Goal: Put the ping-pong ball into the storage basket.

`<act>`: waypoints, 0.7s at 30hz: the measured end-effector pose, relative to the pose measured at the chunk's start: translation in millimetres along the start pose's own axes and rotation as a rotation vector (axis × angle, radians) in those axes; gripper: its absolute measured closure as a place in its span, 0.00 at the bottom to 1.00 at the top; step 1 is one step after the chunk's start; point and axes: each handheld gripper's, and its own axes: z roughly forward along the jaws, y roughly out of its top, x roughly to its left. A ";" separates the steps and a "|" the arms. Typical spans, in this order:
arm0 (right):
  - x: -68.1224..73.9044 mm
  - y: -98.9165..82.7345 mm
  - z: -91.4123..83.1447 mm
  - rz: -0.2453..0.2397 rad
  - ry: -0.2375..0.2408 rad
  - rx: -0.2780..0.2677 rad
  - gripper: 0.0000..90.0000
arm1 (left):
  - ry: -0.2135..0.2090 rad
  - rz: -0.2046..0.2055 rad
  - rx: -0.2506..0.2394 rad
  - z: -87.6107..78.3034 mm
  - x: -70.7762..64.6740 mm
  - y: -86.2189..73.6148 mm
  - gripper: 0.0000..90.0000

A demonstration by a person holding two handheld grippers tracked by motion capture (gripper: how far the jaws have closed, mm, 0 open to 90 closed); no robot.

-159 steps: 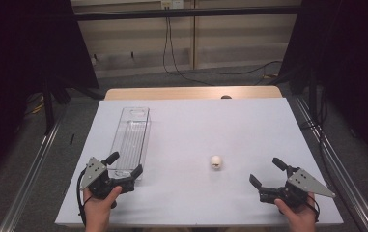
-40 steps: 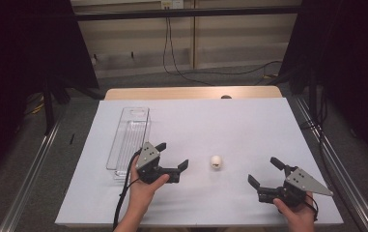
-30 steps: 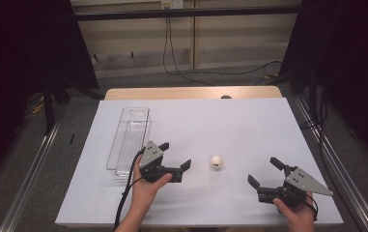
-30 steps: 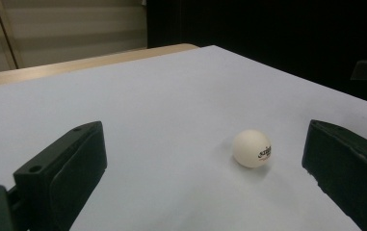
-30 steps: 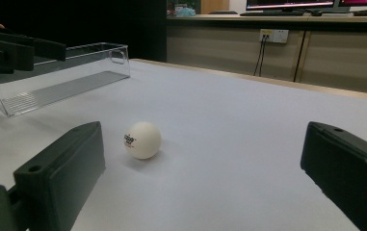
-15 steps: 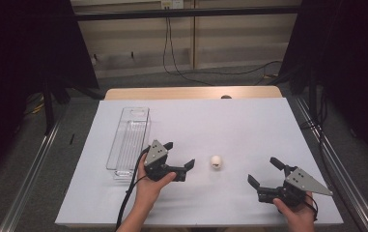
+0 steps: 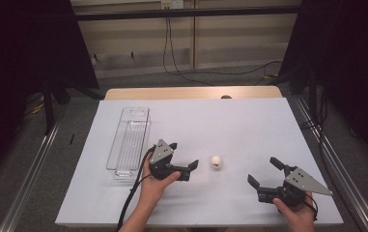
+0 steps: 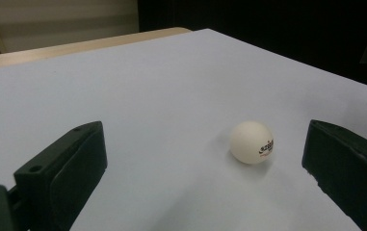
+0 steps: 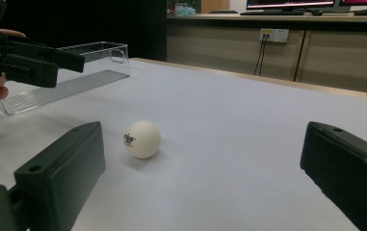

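A white ping-pong ball [image 7: 216,162] with small printed lettering rests on the white table [image 7: 230,121]. My left gripper [image 7: 183,154] is open just to the ball's left, its jaws pointing toward it. In the left gripper view the ball [image 8: 251,142] lies ahead between the two spread jaws, nearer the right one. My right gripper [image 7: 263,173] stands open near the table's front right, nothing between its jaws. In the right gripper view the ball [image 9: 142,139] sits ahead, closer to the left jaw, with the left gripper [image 9: 27,60] beyond it.
A long clear plastic tray [image 7: 130,139] lies on the table's left side, also visible as the tray [image 9: 70,72] at the back left of the right gripper view. A wooden edge [image 7: 191,93] borders the table's far side. Metal rails [image 7: 326,159] run along both sides.
My left gripper has travelled from the front left corner rightward past the clear tray and now sits close to the ball. The right gripper has stayed put.
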 end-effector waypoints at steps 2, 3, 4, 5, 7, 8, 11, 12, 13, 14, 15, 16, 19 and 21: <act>0.1 0.2 0.2 0.002 -0.005 -0.004 0.01 | 0.000 -0.001 0.003 1.8 -0.4 -0.2 0.02; 0.1 0.2 0.2 0.002 -0.005 -0.004 0.01 | 0.000 0.008 0.012 2.2 -0.1 0.1 0.02; 0.0 0.0 0.0 0.000 0.002 0.000 0.01 | 0.001 0.001 0.013 3.1 -0.7 0.2 0.02; 0.0 0.0 0.0 0.000 0.002 0.000 0.01 | -0.004 0.005 0.016 4.0 -0.8 0.4 0.02; -0.3 -0.1 0.3 -0.002 0.002 -0.002 0.01 | -0.001 0.009 0.022 5.3 -1.5 1.4 0.02; -0.3 0.0 0.3 -0.003 0.002 -0.002 0.01 | -0.002 0.009 0.023 6.0 -2.0 2.0 0.02; -0.2 -0.1 0.5 -0.004 0.006 -0.001 0.01 | -0.006 0.018 0.030 8.6 -3.3 3.2 0.02; -0.2 -0.1 0.5 -0.004 0.007 0.000 0.01 | -0.008 0.022 0.035 9.2 -3.5 3.7 0.02; -0.2 -0.1 0.5 -0.004 0.007 0.000 0.01 | -0.007 0.016 0.032 10.2 -4.0 3.8 0.02; -0.3 -0.2 0.6 -0.003 0.007 0.000 0.01 | -0.028 0.012 0.018 12.0 -3.5 3.3 0.02; -0.2 -0.2 0.8 -0.002 0.003 -0.003 0.01 | -0.010 0.019 0.040 11.6 -3.9 4.1 0.02; -0.1 -0.2 0.8 -0.001 0.004 -0.003 0.01 | -0.007 0.023 0.042 12.4 -3.8 4.1 0.02; -0.4 -0.2 0.7 -0.002 0.003 -0.004 0.01 | -0.019 0.012 0.043 15.4 -5.6 3.9 0.02; -0.5 -0.1 0.7 -0.002 0.001 -0.004 0.01 | -0.021 0.014 0.052 16.4 -6.5 4.5 0.02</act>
